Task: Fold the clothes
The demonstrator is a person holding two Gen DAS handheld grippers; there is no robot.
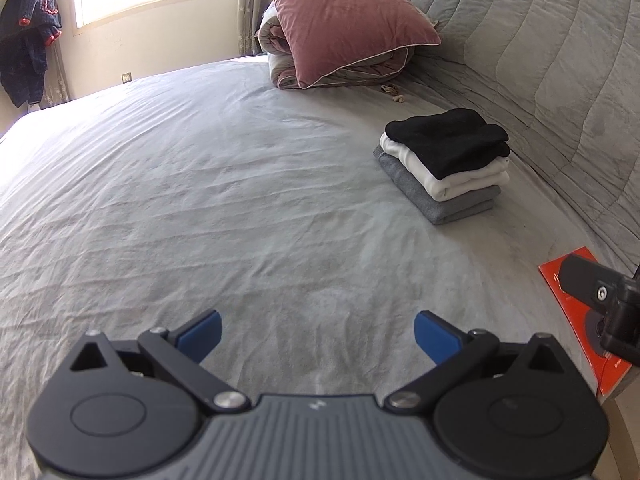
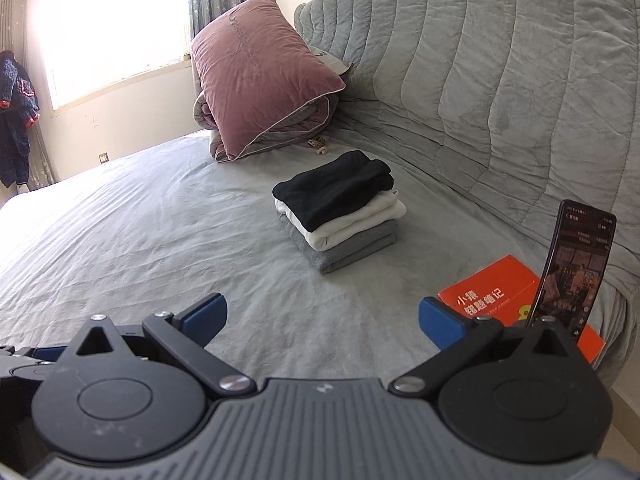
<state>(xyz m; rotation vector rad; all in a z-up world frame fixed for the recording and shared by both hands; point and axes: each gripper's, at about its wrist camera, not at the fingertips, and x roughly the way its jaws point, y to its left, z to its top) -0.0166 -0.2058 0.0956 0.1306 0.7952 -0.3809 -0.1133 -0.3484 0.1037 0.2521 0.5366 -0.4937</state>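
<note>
A neat stack of folded clothes (image 1: pixel 444 168) (image 2: pixel 338 210) rests on the grey bed sheet (image 1: pixel 200 184) (image 2: pixel 140 216): a black piece on top, a white one under it, a grey one at the bottom. My left gripper (image 1: pixel 318 336) is open above bare sheet, well short and left of the stack, with nothing between its blue pads. My right gripper (image 2: pixel 322 318) is open too, holding nothing, with the stack ahead of it. A black part of the right gripper (image 1: pixel 600 300) shows at the right edge of the left wrist view.
A pink pillow (image 1: pixel 344 16) (image 2: pixel 260 76) leans on a rolled quilt (image 1: pixel 340 70) by the padded grey headboard (image 1: pixel 540 60) (image 2: pixel 500 80). A red booklet (image 2: pixel 496 296) (image 1: pixel 556 280) and an upright phone (image 2: pixel 576 264) sit at the bed's right corner. Dark clothes (image 1: pixel 28 36) hang by the window.
</note>
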